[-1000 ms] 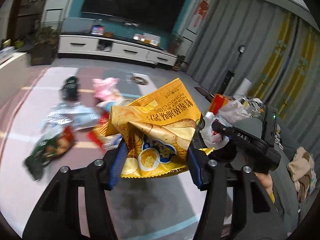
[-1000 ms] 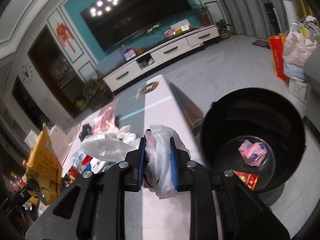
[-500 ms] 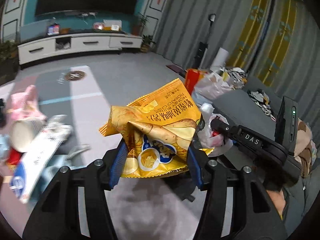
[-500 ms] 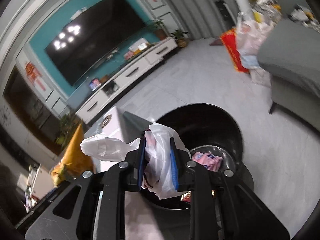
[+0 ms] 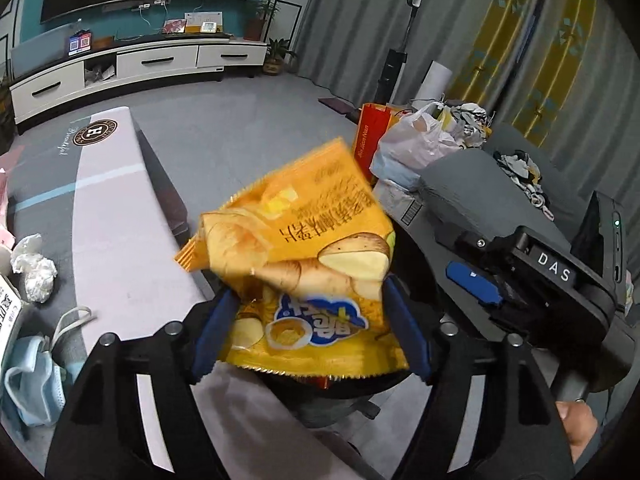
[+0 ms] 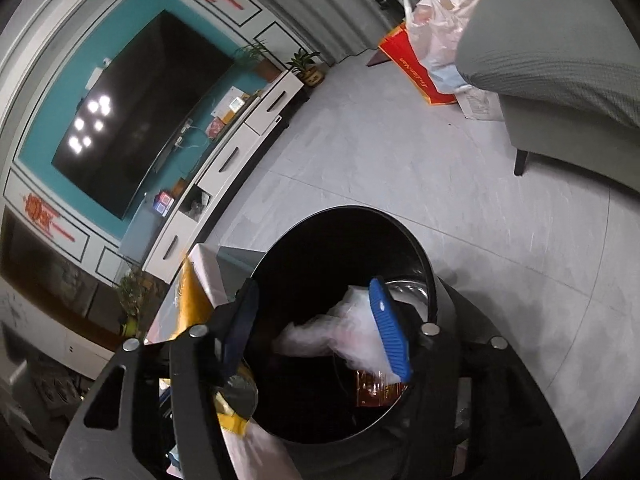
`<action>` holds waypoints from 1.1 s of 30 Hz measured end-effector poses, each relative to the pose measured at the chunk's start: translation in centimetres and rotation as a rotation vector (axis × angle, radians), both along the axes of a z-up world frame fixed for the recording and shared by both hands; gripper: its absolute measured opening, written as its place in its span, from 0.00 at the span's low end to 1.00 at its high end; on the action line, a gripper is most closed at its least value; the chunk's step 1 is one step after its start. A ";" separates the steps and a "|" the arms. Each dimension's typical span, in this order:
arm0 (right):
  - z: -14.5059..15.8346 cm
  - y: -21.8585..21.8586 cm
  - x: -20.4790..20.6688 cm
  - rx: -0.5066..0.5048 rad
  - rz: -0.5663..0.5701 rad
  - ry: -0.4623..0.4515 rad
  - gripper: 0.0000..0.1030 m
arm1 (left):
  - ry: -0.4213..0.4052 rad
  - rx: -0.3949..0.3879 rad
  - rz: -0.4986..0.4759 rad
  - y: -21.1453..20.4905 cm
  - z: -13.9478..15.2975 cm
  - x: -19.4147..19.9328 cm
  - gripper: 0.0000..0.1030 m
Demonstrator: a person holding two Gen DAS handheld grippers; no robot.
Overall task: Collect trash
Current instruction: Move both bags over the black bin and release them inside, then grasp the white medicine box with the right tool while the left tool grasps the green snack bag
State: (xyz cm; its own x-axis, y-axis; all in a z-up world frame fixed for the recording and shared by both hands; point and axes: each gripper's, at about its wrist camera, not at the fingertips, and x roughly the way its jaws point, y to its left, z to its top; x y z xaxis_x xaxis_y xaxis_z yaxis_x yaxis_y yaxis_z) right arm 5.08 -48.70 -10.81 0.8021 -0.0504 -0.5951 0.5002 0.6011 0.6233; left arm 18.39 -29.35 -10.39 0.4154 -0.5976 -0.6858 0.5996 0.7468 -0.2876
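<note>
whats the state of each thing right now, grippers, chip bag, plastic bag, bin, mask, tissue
left hand-held gripper: shut on the chip bag
chip bag: crumpled, held up in the air
right hand-held gripper: open, over the trash bin
white plastic bag: released, in the bin mouth
trash bin: open, red wrapper inside
face mask: lying on the table
tissue: wadded, on the table

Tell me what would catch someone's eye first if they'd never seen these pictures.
First, the bright yellow chip bag, crumpled and upside down, filling the middle of the left wrist view between the blue pads of the left gripper. Next, the black trash bin gaping under the open right gripper, with a white plastic bag at its mouth beside the right blue pad. Beyond, a dark TV on a teal wall.
</note>
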 end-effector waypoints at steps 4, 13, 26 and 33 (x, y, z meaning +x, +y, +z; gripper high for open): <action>0.3 -0.1 -0.1 0.003 -0.007 -0.009 0.58 | -0.016 -0.009 -0.013 0.3 0.5 -0.5 0.76; 1.0 1.1 0.1 -0.017 0.029 -0.020 0.61 | -0.029 -0.053 0.012 4.2 1.7 -2.5 0.85; 2.4 11.6 3.0 -0.145 0.364 0.013 0.61 | -0.119 0.036 0.195 19.3 3.6 -6.4 0.89; 2.2 20.4 5.3 -0.201 0.634 0.008 0.62 | -0.197 0.039 0.518 31.7 5.2 -5.6 0.91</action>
